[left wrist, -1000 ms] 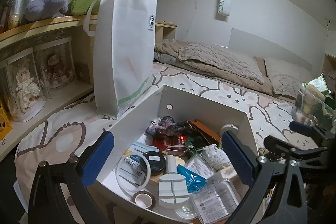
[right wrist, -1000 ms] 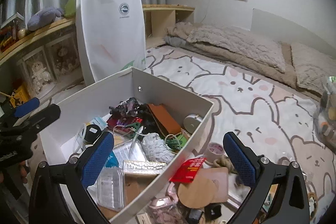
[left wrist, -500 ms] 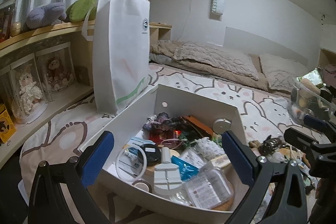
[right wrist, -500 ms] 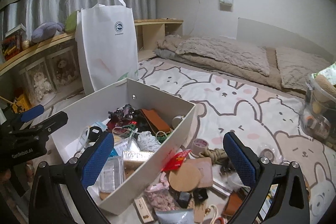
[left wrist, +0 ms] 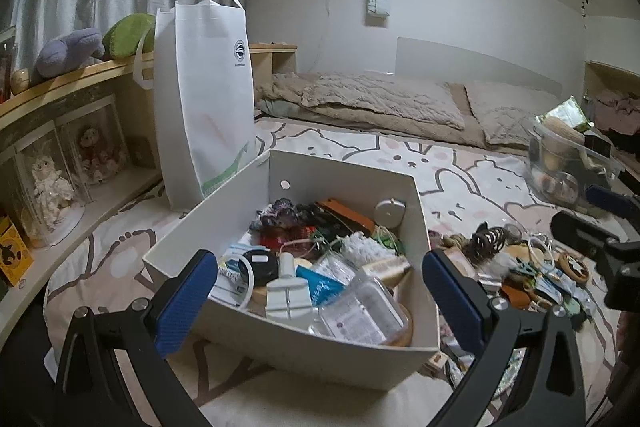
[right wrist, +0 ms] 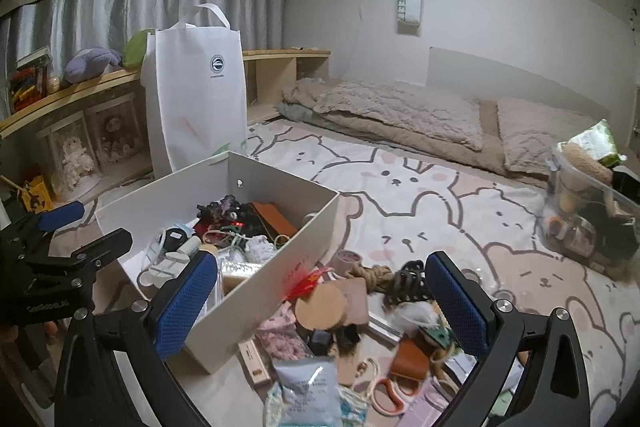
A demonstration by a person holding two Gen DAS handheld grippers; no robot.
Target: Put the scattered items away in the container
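Note:
A white open box [left wrist: 224,215] [right wrist: 168,191] sits on the bed, holding several small items. Scattered items lie to its right: a round cork coaster [right wrist: 320,305], a black hair claw [right wrist: 408,285] [left wrist: 486,237], a rope coil [right wrist: 370,273], a tape roll [right wrist: 348,259], white packets [right wrist: 306,385]. My left gripper [left wrist: 320,295] is open and empty, held before the box's near wall. My right gripper [right wrist: 320,307] is open and empty above the scattered pile, and also shows at the right of the left wrist view [left wrist: 600,227]. The left gripper shows at the left edge of the right wrist view [right wrist: 60,239].
A tall white tote bag [left wrist: 204,95] [right wrist: 196,87] stands behind the box. A wooden shelf [left wrist: 60,131] with cased figurines runs along the left. A clear tub of items [right wrist: 592,211] [left wrist: 568,163] sits at right. Beige bedding [right wrist: 400,111] lies at the back.
Both grippers have drawn back and risen from the box, so more of the bed and the scattered pile shows. Both stay open and empty.

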